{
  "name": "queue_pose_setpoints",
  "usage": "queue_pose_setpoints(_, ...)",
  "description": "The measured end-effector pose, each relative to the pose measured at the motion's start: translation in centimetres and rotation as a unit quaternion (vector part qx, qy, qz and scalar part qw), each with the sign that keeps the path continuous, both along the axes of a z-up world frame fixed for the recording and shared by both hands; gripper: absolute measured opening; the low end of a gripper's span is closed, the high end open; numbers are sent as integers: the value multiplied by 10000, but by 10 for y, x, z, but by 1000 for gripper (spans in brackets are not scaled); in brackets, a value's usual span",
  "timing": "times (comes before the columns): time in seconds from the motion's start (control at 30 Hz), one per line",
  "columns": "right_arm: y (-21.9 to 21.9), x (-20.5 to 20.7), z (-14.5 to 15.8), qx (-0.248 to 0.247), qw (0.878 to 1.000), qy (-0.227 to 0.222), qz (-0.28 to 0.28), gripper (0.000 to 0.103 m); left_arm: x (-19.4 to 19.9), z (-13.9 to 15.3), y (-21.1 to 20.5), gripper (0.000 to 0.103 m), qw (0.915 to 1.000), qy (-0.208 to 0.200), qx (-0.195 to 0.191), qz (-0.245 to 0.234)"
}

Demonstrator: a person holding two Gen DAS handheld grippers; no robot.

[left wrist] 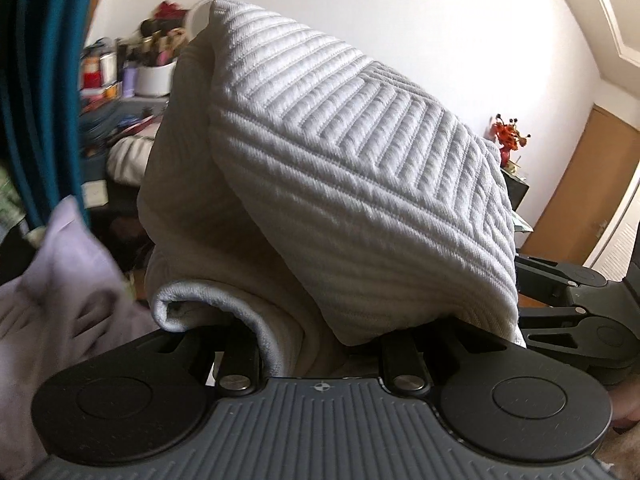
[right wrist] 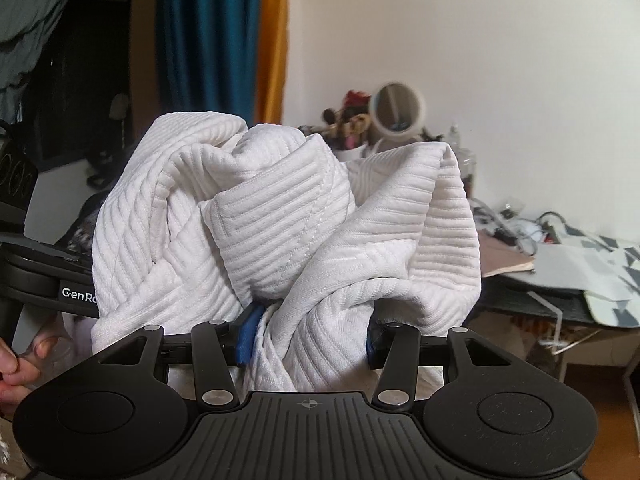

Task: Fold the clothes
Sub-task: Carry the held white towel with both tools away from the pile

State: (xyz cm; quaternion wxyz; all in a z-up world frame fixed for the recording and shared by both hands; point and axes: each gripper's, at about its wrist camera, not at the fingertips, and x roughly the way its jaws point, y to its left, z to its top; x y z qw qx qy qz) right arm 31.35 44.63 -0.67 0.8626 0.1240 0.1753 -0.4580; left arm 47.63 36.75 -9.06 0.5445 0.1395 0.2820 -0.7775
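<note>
A white ribbed garment [left wrist: 340,168] is draped in a thick heap over my left gripper [left wrist: 320,320], and its folds hide both fingertips. Fabric runs down between the finger links, which stand close together. In the right wrist view the same garment [right wrist: 280,216] is bunched up between the blue-padded fingers [right wrist: 249,334] of my right gripper [right wrist: 310,338], which is shut on a thick wad of it. The left gripper [right wrist: 48,280] shows at the left edge there, touching the cloth. The right gripper [left wrist: 580,300] shows at the right edge of the left wrist view.
A person's hand [right wrist: 16,364] grips the left handle. A lavender cloth [left wrist: 60,280] lies at lower left. Teal curtains [right wrist: 208,40] hang behind. A cluttered dresser with a round mirror [right wrist: 396,108] stands by the white wall. A desk with papers [right wrist: 560,256] is at right.
</note>
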Motion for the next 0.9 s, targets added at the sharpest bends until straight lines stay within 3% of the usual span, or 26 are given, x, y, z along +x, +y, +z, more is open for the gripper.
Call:
queue_pose_setpoints(0.23, -54, -138, 1, -192, 9998, -86, -12, 44, -122, -10, -64, 19, 9998, -10, -161, 87)
queue_pose_setpoints(0.47, -94, -272, 15, -374, 9989, -9, -297, 44, -258, 3, -106, 19, 9993, 30, -344, -157)
queue_pose_setpoints(0.7, -93, -374, 12, -443, 9912, -38, -1248, 44, -364, 6, -142, 19, 9940, 27, -445, -1002)
queue_pose_setpoints(0.9, -94, -444, 11, -317, 9763, 160, -2137, 44, -440, -8, -173, 19, 9800, 238, -313, -1950)
